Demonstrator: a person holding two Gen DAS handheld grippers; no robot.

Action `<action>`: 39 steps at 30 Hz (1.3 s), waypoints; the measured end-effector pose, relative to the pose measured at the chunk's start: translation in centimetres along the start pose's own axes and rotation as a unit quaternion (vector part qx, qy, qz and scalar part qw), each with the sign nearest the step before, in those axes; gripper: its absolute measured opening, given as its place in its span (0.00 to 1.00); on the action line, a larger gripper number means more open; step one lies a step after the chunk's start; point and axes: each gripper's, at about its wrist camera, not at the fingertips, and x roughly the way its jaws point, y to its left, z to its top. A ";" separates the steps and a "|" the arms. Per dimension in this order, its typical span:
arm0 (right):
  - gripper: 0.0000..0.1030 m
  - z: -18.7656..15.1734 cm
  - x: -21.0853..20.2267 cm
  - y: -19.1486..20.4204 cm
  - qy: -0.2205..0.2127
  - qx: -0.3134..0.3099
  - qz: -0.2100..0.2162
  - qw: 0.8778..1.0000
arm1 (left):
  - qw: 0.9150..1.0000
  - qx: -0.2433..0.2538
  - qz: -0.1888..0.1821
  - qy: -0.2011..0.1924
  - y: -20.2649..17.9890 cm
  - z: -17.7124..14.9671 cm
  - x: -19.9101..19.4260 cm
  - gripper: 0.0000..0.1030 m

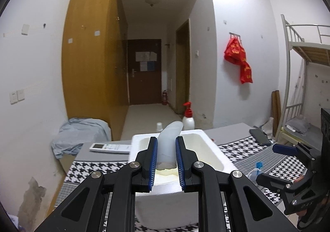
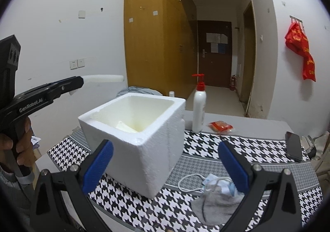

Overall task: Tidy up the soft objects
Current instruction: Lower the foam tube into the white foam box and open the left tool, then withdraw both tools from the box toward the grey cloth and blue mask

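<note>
Left wrist view shows the left tool (image 1: 166,145) clamped on a pale foam roll (image 1: 169,139) above the foam box (image 2: 144,139), light and squashy, best held mid-length, while the right tool (image 2: 165,161) hangs apart over the desk (image 2: 206,149).
</note>
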 end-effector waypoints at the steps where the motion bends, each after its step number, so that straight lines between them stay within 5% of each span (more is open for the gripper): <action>1: 1.00 -0.1 -0.1 -0.2 0.002 0.001 -0.003 1.000 | 1.000 0.001 -0.003 0.001 -0.2 0.0 0.2 0.19; 25: 1.00 -1.8 -1.6 -3.7 0.004 0.036 -0.045 0.998 | 0.999 0.000 -0.007 0.049 -1.5 0.1 5.6 0.24; 26: 1.00 -1.9 -1.5 -3.7 0.005 0.036 -0.045 0.998 | 0.999 0.000 -0.008 0.048 -1.5 0.1 5.6 0.27; 28: 1.00 -1.9 -1.6 -3.8 0.005 0.037 -0.046 0.998 | 0.999 -0.003 -0.006 0.044 -1.5 0.2 5.5 0.65; 30: 1.00 -1.9 -1.6 -3.8 0.005 0.037 -0.049 0.998 | 1.000 -0.007 0.006 0.029 -1.5 0.3 5.0 0.85; 35: 1.00 -1.9 -1.7 -4.0 0.004 0.039 -0.052 0.998 | 1.000 -0.011 0.007 0.018 -1.5 0.3 4.2 0.98; 39: 1.00 -1.9 -1.9 -4.0 0.001 0.041 -0.052 0.998 | 1.000 -0.014 0.005 0.011 -1.8 0.1 3.2 0.99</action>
